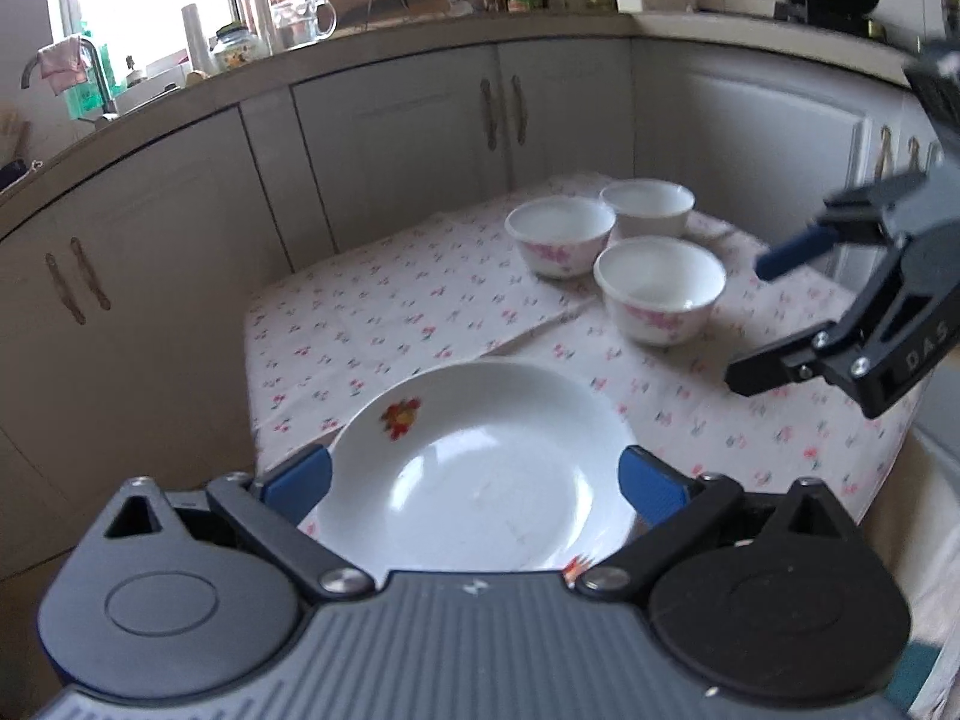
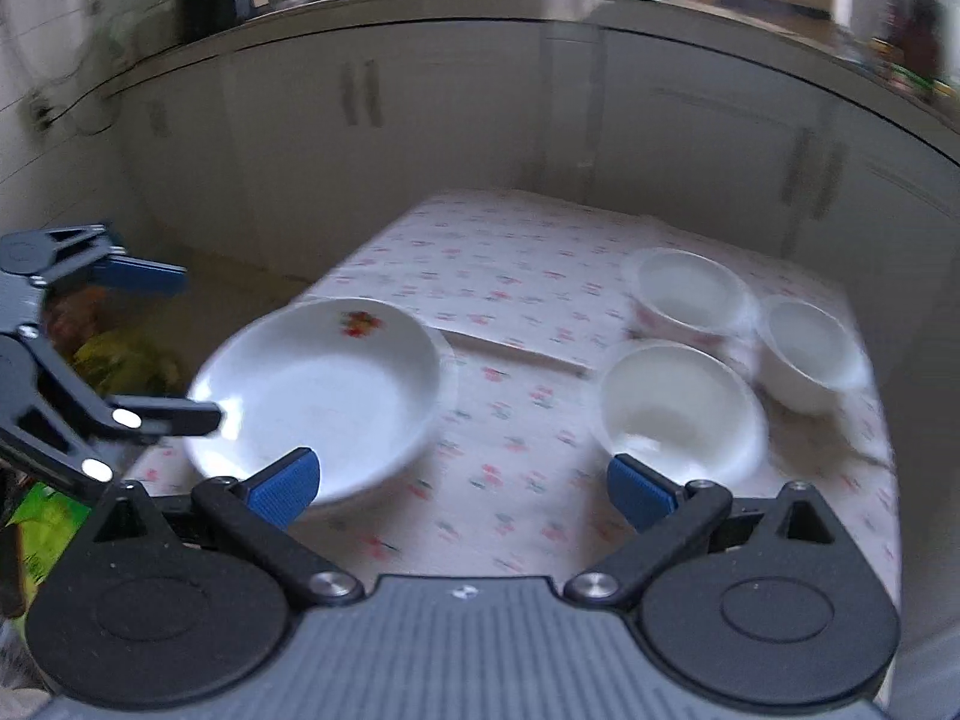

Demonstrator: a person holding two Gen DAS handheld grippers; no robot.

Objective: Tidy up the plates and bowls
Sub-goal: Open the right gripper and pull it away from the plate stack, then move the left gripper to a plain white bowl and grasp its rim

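Note:
A white deep plate (image 1: 477,462) with a small flower print lies on the flowered tablecloth (image 1: 390,312) near its front edge. My left gripper (image 1: 474,480) is open, its blue pads on either side of the plate above it. Three white bowls with pink flowers (image 1: 660,285) (image 1: 561,234) (image 1: 648,204) stand grouped at the far right. My right gripper (image 2: 462,483) is open and empty over the cloth between the plate (image 2: 318,390) and the nearest bowl (image 2: 678,408). It also shows at the right of the left wrist view (image 1: 780,312).
White kitchen cabinets (image 1: 408,138) wrap around behind the table. The counter (image 1: 360,36) above them holds jars, bottles, a glass jug and a wok. The table's left edge (image 1: 249,372) drops to the floor. Bags lie on the floor at left (image 2: 120,354).

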